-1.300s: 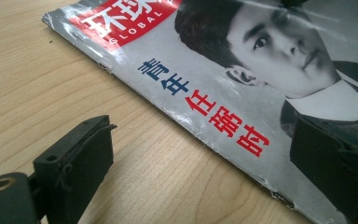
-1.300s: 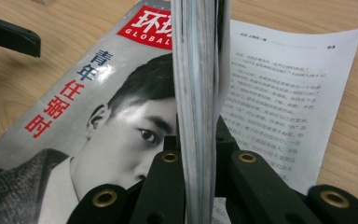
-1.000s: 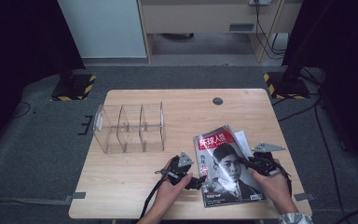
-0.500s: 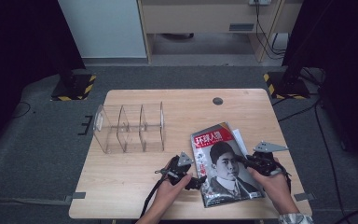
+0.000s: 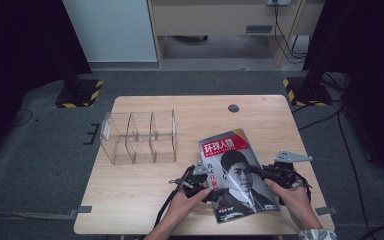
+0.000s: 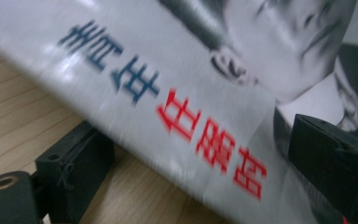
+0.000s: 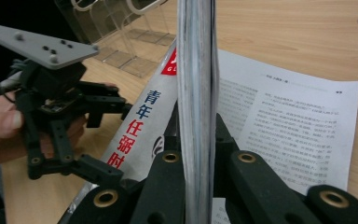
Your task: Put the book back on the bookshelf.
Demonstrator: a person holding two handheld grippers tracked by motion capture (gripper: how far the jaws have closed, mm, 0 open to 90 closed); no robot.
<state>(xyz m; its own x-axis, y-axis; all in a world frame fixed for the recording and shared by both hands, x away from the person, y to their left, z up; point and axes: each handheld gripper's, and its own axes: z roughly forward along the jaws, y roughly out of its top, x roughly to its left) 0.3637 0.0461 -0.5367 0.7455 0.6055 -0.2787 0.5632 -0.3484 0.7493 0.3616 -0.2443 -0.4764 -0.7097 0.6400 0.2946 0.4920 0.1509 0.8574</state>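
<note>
A magazine [image 5: 235, 170] with a portrait cover lies tilted on the wooden table [image 5: 140, 210]. My right gripper [image 5: 257, 170] is at its right edge, shut on the cover and a stack of pages [image 7: 196, 93] that stands edge-on between the jaws, while a text page [image 7: 289, 121] lies flat below. My left gripper [image 5: 210, 187] is at the magazine's left edge. Its jaws stand wide apart, one under and one over the spine side [image 6: 168, 102], without pressing on it. In the right gripper view the left gripper [image 7: 114, 140] straddles that edge.
A clear acrylic divider rack [image 5: 140, 137] stands on the table's left half, beyond the left hand; it also appears as the rack [image 7: 121, 28]. A round cable hole [image 5: 233, 108] sits near the far edge. Dark stands and cables surround the table on the floor.
The magazine has shifted slightly between the two grippers. Both hands stay nearly where they were, and the right jaws remain closed on the pages.
</note>
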